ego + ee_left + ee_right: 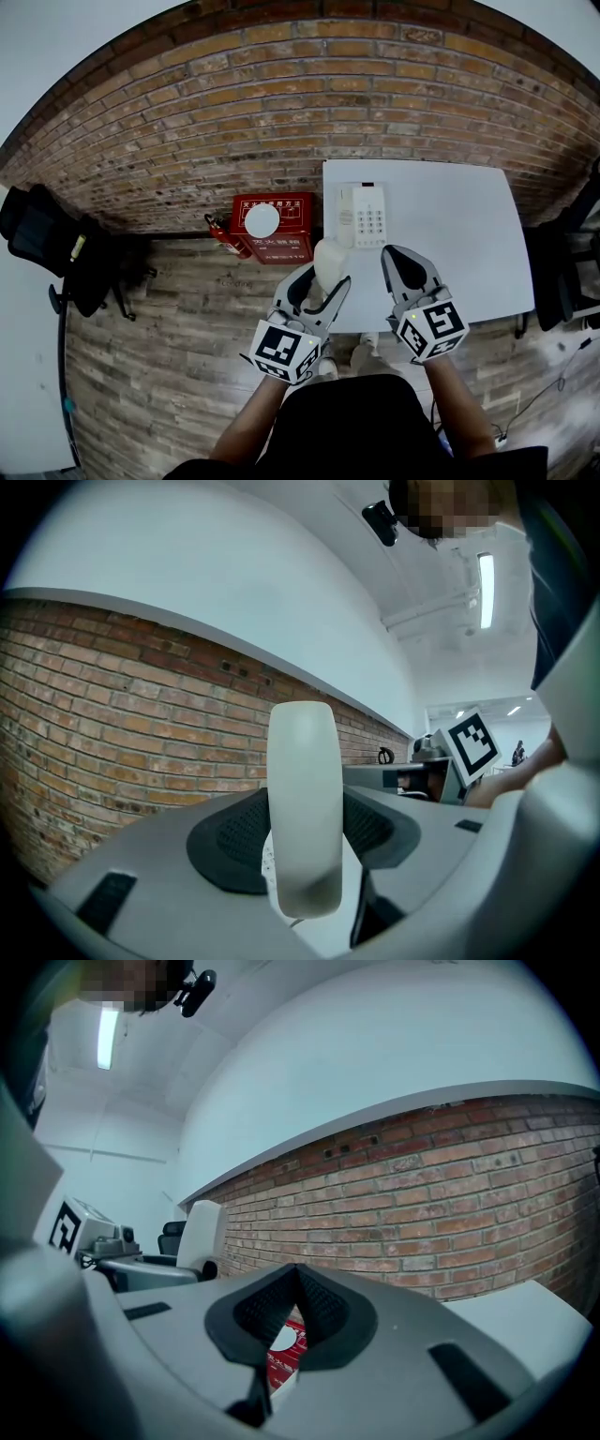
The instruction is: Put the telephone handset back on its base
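Handset (pixel 303 803) sits clamped in the left gripper (pixel 327 276), jaws fairly wide; the right gripper (pixel 394 253) is closed, empty.

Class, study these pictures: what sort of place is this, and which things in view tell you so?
Probably an office or workroom: a white table bearing a desk telephone, a black office chair to one side, and a red fire-extinguisher box against the brick wall.

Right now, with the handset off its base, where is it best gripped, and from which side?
Across its narrow width, pads on the two long sides of the handset, coming in along its length from the end nearest the person, as the left gripper does. It stands upright, so both sides are open.
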